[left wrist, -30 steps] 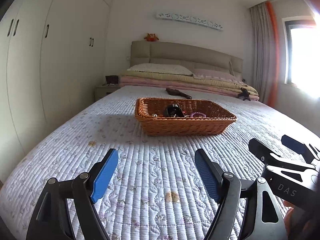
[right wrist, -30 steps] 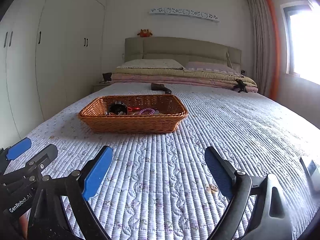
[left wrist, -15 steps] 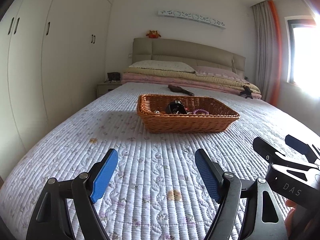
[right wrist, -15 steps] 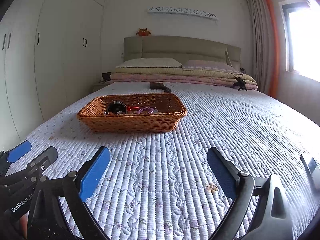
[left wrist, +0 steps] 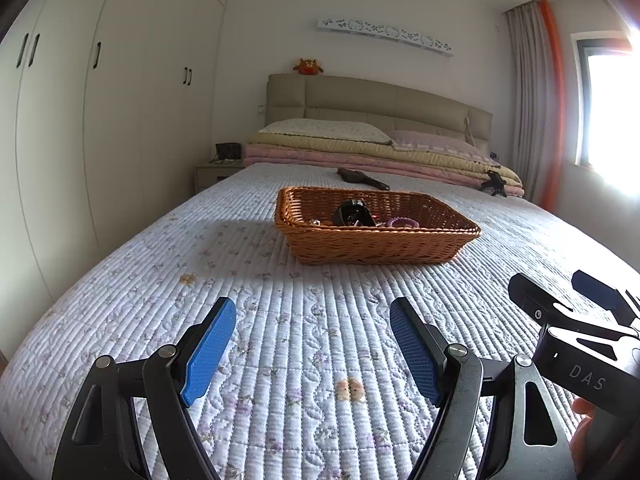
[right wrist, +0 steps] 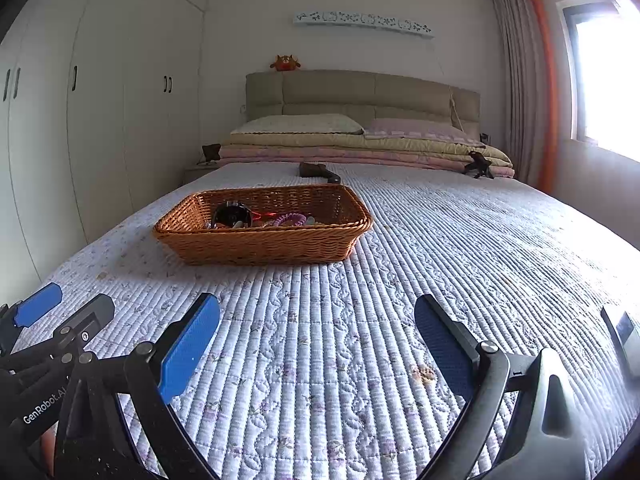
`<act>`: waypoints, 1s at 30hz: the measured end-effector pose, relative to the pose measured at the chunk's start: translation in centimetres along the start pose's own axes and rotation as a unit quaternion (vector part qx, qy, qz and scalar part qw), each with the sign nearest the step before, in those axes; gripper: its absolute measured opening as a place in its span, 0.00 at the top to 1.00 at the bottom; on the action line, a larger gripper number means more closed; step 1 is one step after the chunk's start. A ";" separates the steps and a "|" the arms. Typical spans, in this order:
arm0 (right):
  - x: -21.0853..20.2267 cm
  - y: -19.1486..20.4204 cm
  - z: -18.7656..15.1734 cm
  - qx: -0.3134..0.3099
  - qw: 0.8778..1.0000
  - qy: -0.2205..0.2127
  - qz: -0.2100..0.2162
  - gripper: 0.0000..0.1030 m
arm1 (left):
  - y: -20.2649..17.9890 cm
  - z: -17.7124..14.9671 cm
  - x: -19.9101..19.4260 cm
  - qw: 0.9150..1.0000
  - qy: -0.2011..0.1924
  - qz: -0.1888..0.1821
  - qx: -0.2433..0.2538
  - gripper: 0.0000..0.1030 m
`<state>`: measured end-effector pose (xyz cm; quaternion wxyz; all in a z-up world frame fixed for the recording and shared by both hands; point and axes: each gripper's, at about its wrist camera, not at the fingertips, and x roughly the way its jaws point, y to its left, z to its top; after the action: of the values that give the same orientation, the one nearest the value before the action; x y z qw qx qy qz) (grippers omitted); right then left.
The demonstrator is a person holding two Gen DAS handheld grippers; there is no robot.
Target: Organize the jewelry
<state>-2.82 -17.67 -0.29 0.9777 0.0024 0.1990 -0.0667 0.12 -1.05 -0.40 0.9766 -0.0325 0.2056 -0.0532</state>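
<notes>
A brown wicker basket [left wrist: 376, 240] [right wrist: 260, 244] sits on the quilted bed. Inside it lie a black round item [left wrist: 352, 213] [right wrist: 232, 215], a purple coiled band [left wrist: 402, 222] [right wrist: 290, 219] and something red [right wrist: 269, 213]. My left gripper [left wrist: 312, 320] is open and empty, low over the quilt, well short of the basket. My right gripper [right wrist: 316, 320] is open and empty, also short of the basket, which lies ahead and left of it. Each gripper shows at the edge of the other's view: the right one [left wrist: 576, 312], the left one [right wrist: 60, 320].
A dark hairbrush [left wrist: 362, 178] [right wrist: 320, 171] lies on the quilt beyond the basket. Folded blankets and pillows [left wrist: 360, 148] are stacked at the headboard, with a small black object [left wrist: 494, 182] by them. White wardrobes [left wrist: 100, 120] line the left wall. A dark device [right wrist: 624, 332] lies at the right.
Both views have shifted slightly, as if the grippers tilted or drew back a little; the basket sits slightly lower in frame. Jaws stay open. Nothing was grasped.
</notes>
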 end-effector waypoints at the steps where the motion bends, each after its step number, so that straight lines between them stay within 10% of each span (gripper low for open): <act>1: 0.1 0.0 0.0 0.001 1.000 0.000 0.000 0.04 | 0.0 0.0 0.0 1.000 0.000 0.000 0.000 0.22; 30: 0.1 0.1 0.0 0.004 1.000 0.001 -0.002 0.04 | -0.1 0.0 0.0 1.000 0.003 0.003 -0.001 0.22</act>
<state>-2.74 -17.62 -0.35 0.9774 0.0056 0.1997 -0.0697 0.07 -1.10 -0.40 0.9762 -0.0328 0.2088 -0.0497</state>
